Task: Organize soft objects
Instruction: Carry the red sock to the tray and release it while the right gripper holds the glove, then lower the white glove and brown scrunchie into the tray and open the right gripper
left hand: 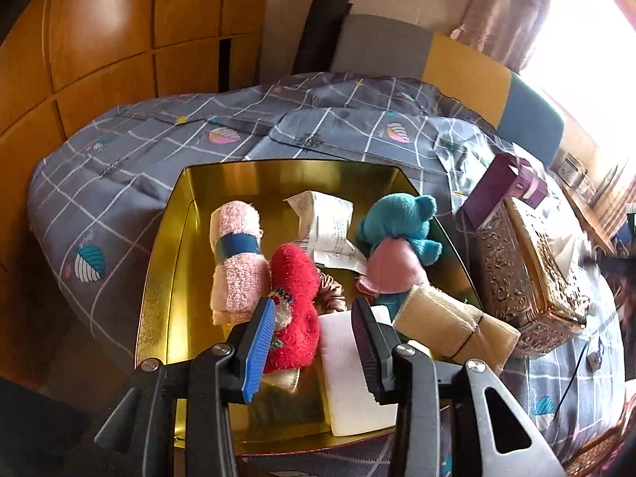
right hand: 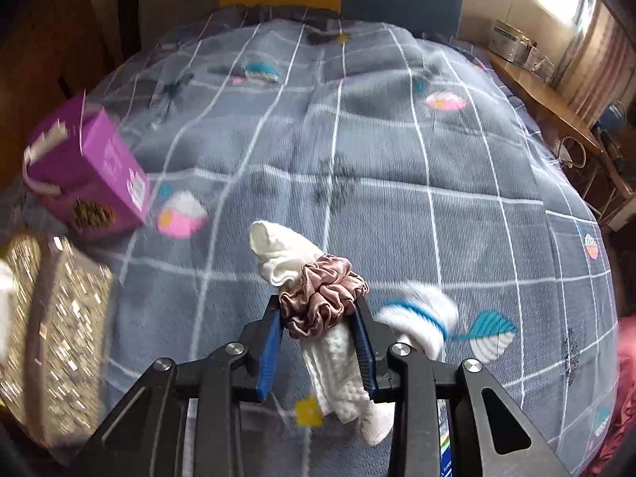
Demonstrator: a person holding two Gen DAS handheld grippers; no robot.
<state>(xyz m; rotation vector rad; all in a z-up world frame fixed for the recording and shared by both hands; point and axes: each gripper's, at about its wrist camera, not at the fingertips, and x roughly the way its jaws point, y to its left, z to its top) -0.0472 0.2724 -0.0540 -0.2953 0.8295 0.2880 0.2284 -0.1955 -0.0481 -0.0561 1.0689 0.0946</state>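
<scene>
Scrunchie (right hand: 322, 298) and a white cloth (right hand: 338, 361) sit pinched in the right claw (right hand: 320, 342) above the bed (right hand: 397, 159); the cloth's lower end is cut off behind the claw. At nine o'clock a blurred purple box (right hand: 95, 167) bears unreadable print. The left claw (left hand: 314, 342) stands spread, gripping nothing, over a gold tray (left hand: 167, 278) holding a red toy (left hand: 296, 298) and a packet (left hand: 330, 226) whose text is too small to read.

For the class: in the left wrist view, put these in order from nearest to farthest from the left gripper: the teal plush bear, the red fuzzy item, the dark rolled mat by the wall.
1. Red fuzzy item: in the gold tray, right by the left gripper's blue finger.
2. Teal plush bear: farther back, on the tray's right side.
3. Dark rolled mat: beyond the bed, leaning against the wall.
</scene>
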